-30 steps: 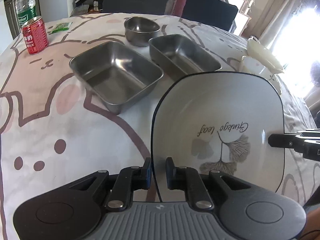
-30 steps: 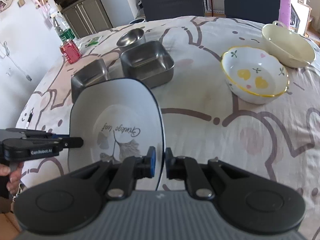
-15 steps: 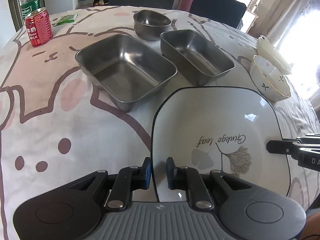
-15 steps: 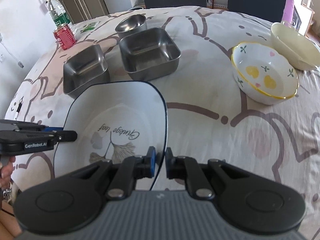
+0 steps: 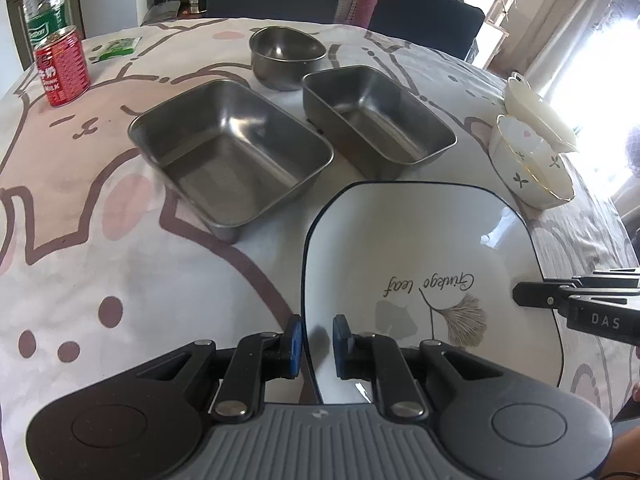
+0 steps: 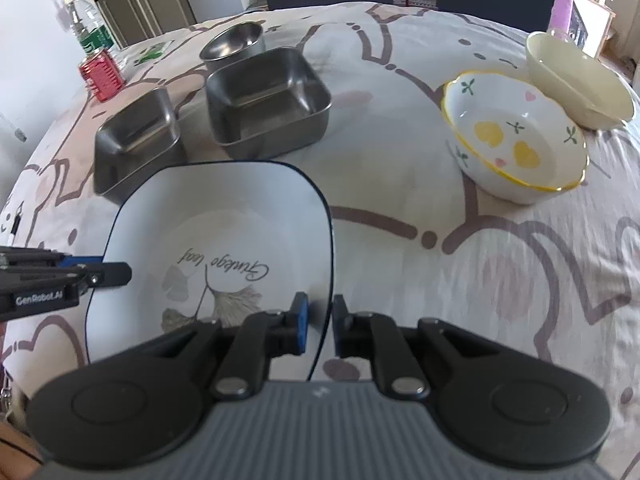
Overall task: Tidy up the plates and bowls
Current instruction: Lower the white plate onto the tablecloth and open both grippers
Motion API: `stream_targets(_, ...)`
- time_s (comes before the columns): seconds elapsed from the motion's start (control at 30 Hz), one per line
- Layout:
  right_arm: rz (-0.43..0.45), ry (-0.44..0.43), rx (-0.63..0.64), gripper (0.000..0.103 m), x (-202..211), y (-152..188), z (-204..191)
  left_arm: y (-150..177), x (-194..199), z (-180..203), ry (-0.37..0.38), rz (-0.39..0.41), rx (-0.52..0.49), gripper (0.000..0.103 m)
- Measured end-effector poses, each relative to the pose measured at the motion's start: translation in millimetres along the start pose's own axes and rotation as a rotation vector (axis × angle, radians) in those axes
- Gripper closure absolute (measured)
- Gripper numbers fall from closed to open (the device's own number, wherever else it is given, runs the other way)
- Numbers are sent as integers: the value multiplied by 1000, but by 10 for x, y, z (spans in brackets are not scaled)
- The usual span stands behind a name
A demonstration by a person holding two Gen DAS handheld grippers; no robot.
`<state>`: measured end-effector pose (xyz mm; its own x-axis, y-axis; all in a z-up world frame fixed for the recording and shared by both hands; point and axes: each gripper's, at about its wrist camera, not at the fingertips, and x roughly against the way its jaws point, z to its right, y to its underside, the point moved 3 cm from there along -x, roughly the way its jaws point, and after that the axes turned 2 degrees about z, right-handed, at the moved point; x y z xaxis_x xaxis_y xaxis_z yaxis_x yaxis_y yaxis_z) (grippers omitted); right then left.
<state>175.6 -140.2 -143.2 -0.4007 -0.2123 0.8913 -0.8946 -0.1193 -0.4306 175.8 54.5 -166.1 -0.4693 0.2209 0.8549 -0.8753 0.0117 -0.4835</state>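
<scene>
Square white plate (image 5: 420, 264) with a dark rim and a ginkgo-leaf print is held between both grippers, over the near part of the worktop (image 5: 140, 288), which carries a cartoon-print cloth. Left gripper (image 5: 316, 346) has the plate's left edge between its blue-padded fingers (image 5: 294, 344), closed on the rim. Right gripper (image 6: 318, 330) straddles the opposite edge; its jaws are opening, the rim sits in the gap, and the right pad seems clear of it.

Just beyond the plate: two rectangular steel trays (image 5: 232, 152) (image 5: 376, 120) side by side, and a round steel bowl (image 5: 286, 56) behind them. Off to the right: a white bowl with yellow hearts (image 6: 516, 148), and a cream bowl (image 6: 580, 80) just beside it; touching or not, can't tell. Far left corner: red can (image 5: 62, 66) and a water bottle (image 5: 44, 4) right behind it, with a small green packet (image 5: 118, 48) near them.
</scene>
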Motion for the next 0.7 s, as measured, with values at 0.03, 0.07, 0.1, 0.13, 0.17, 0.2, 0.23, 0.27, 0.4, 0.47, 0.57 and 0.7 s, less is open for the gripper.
stream_targets(0.03, -2, 6, -2, 88, -10, -4, 16, -14, -8, 13, -1, 1, -5, 86)
stream_targets(0.07, -5, 12, -1, 87, -26, -4, 21, -27, -15, 27, -2, 3, -10, 86)
stream_targets(0.1, -11, 20, 2, 87, -49, 1, 24, -37, -15, 38, -4, 5, -16, 86)
stream_targets(0.13, -19, 26, 3, 86, -66, 15, 24, -44, -16, 48, -7, 7, -22, 86)
stream_targets(0.17, -23, 29, 4, 86, -78, 26, 25, -47, -22, 55, -10, 4, -30, 86)
stream_targets(0.2, -22, 32, 10, 86, -79, 32, 22, -46, -25, 56, -10, 4, -34, 86)
stream_targets(0.23, -21, 33, 18, 86, -71, 36, 11, -44, -25, 52, -8, 3, -37, 86)
stream_targets(0.27, -22, 32, 26, 86, -66, 33, 7, -44, -24, 45, -2, 3, -38, 86)
stream_targets(0.4, -25, 28, 38, 85, -76, 42, 2, -46, -13, 3, 18, -5, -16, 86)
stream_targets(0.47, -25, 25, 41, 83, -76, 49, -5, -44, -1, -1, 14, -9, -17, 85)
stream_targets(0.57, -27, 17, 30, 80, -77, 51, -5, -41, 1, -11, 16, -17, -16, 85)
stream_targets(0.7, -29, -4, 29, 64, -62, 62, -17, -17, -13, -21, 23, -42, -19, 68)
